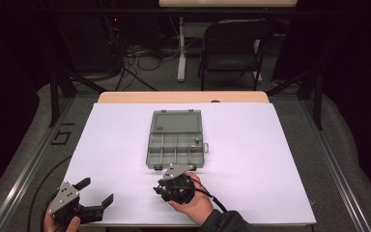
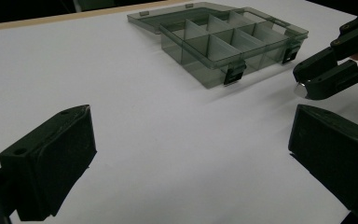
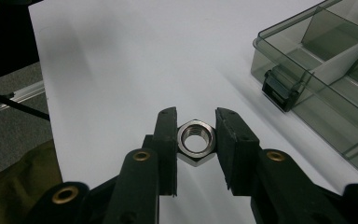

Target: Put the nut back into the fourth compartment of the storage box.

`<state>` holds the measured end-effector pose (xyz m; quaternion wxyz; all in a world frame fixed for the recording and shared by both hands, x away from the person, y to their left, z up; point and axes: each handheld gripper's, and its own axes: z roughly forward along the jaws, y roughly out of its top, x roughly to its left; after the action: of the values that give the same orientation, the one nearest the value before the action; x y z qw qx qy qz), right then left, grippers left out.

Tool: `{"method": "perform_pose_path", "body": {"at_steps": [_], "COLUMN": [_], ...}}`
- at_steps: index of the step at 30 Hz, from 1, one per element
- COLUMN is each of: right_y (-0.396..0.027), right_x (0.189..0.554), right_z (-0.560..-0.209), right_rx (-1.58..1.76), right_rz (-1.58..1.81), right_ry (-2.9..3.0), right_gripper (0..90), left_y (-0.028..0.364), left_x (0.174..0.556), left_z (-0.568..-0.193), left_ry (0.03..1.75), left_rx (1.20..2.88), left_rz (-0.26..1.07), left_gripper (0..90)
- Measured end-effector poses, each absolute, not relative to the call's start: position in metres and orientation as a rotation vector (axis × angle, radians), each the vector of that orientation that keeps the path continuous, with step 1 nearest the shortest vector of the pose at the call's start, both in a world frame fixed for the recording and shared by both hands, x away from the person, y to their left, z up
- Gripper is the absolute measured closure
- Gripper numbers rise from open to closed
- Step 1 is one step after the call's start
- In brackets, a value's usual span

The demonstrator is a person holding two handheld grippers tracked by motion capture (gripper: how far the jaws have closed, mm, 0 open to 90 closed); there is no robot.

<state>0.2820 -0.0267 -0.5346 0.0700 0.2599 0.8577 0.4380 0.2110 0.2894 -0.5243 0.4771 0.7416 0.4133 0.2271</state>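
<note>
Behind white table sheet: folding chair, cables on carpet.

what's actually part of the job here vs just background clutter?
In the job:
- hex nut, clamped in the right tongs
- grey compartment box, lid open, on the white table sheet
- a small metal part sits in one compartment

Just lying about:
- left tongs, open and idle
- folding chair behind the table
- floor cables

A shiny steel hex nut, threaded hole showing, sits pinched between black jaws.
</note>
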Motion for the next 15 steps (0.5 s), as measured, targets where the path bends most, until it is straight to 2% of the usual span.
{"method": "perform_pose_path", "body": {"at_steps": [8, 15], "right_y": [-0.031, -0.057], "right_x": [0.285, 0.301], "right_z": [-0.528, -0.510], "right_rx": [0.781, 0.834], "right_rz": [1.316, 1.296], "right_ry": [2.572, 2.510], "right_gripper": [70.4, 70.4], "left_y": [0.290, 0.290], "left_x": [0.211, 0.211], "left_z": [-0.524, -0.524], "left_ry": [1.012, 1.014], "left_rx": [1.813, 1.813], "left_rz": [0.552, 0.552], "left_gripper": [0.6, 0.6]}}
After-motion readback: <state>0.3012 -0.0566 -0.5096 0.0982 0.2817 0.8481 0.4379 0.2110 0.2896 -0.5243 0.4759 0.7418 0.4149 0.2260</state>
